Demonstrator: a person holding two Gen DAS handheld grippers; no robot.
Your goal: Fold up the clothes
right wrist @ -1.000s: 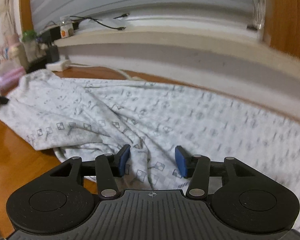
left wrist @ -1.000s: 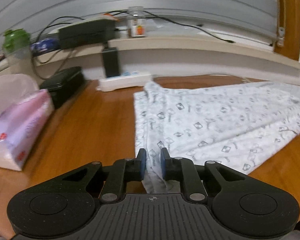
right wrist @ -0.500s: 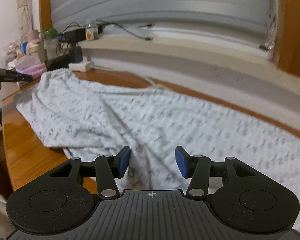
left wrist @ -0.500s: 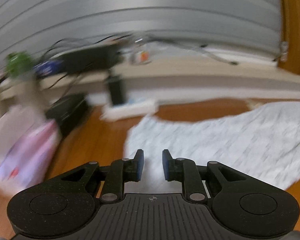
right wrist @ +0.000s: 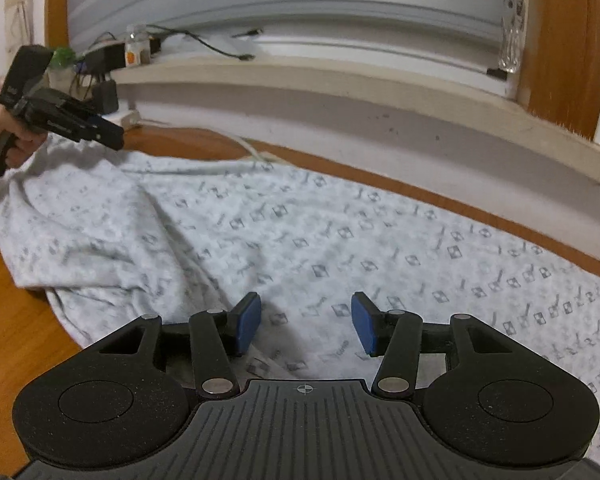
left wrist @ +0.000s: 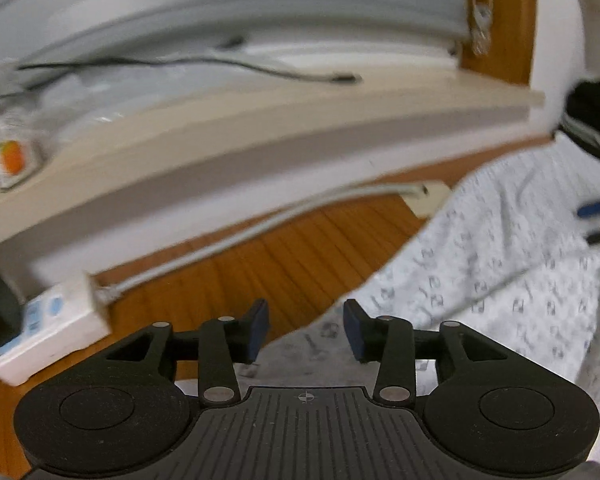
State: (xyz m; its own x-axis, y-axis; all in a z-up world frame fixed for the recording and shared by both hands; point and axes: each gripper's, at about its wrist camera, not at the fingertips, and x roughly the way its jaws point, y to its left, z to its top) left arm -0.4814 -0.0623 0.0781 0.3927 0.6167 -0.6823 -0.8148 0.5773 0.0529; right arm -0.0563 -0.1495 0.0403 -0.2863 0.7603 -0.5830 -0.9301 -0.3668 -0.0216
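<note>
A white garment with a small grey print (right wrist: 300, 232) lies spread over the wooden table (right wrist: 16, 344). My right gripper (right wrist: 305, 326) hovers over its near middle, open, with only flat cloth beneath its blue pads. At the garment's far left corner a hand holds my left gripper (right wrist: 114, 138). In the left wrist view the left gripper (left wrist: 306, 326) has its jaws opening. The garment's edge (left wrist: 500, 280) lies under the gap and the pads do not press on it. The right gripper (left wrist: 598, 216) shows at that view's right edge.
A white power strip (left wrist: 48, 328) with its cable (left wrist: 260, 228) lies on the table by the wall. A beige window sill (right wrist: 340, 84) carries a small jar (right wrist: 132, 52), black adapters and cords. Bare wood shows to the left of the garment.
My left gripper has swept sideways along the table's back, from the tissue box side toward the garment's corner. Its jaws, nearly closed on the cloth edge before, have widened. The right gripper has barely moved.
</note>
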